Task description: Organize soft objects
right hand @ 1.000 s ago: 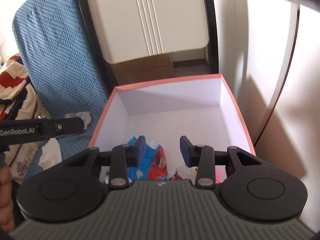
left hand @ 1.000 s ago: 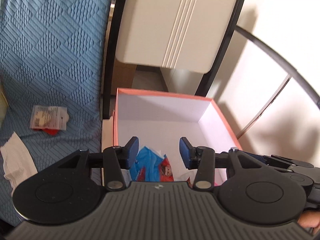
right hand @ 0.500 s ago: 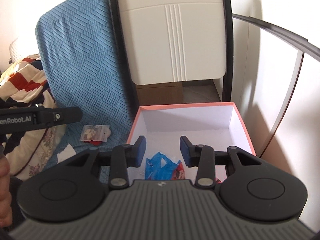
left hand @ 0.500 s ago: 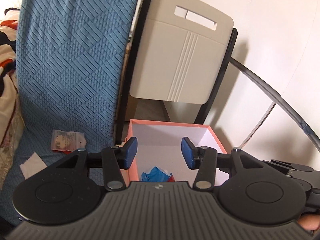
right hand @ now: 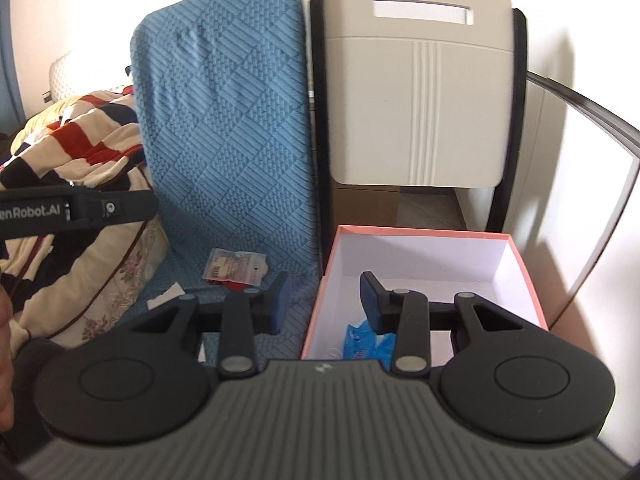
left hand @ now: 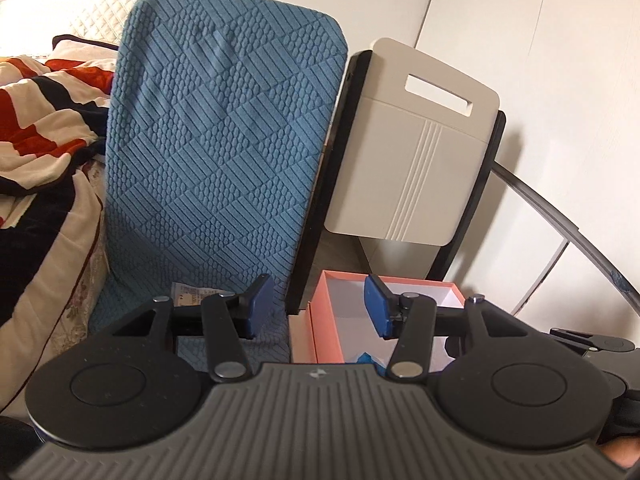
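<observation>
A pink box with a white inside stands on the right, and a blue packet lies in its near end. In the left wrist view only a corner of the blue packet shows inside the box. A clear packet with red print and a white tissue lie on the blue quilted seat. My left gripper hovers back from the box edge, its jaws opening with nothing between them. My right gripper is open and holds nothing, over the box's left wall.
A beige folding chair in a black frame stands behind the box. A striped red, black and cream blanket is heaped left of the seat. The left gripper's body crosses the left edge of the right wrist view.
Both grippers have drawn back and risen away from the box, so the seat back and chair now show. The left jaws have widened a little. The right jaws are unchanged.
</observation>
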